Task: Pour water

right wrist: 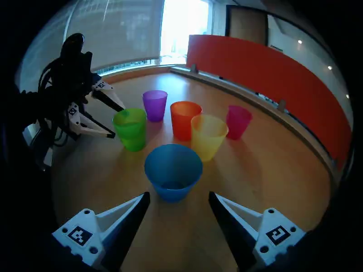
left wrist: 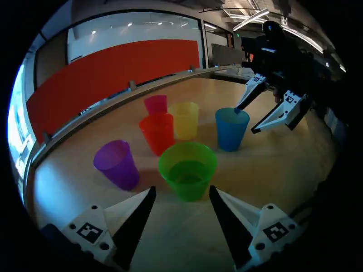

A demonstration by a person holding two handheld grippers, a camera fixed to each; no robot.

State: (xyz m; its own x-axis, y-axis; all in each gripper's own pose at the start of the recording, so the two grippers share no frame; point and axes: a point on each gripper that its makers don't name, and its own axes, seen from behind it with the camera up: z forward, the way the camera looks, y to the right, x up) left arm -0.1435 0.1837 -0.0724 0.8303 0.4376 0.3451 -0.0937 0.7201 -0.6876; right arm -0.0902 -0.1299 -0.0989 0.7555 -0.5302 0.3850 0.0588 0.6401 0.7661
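Six cups upright on wooden worktop, long axes vertical, mouths up. None tipped.

Left gripper view: green cup nearest, standing just ahead of the left gripper, centred on the gap. Fingers spread wide, clear of the cup, holding nothing. Looks like some liquid low in the green cup. Purple cup beside it; orange cup, yellow cup and pink cup behind. Blue cup to one side. Red panel beyond.

Right gripper view: blue cup close ahead of the right gripper, fingers wide apart, touching nothing. Bright window at the far end. Left gripper seen at the green cup, one fingertip over its rim; contact unclear.
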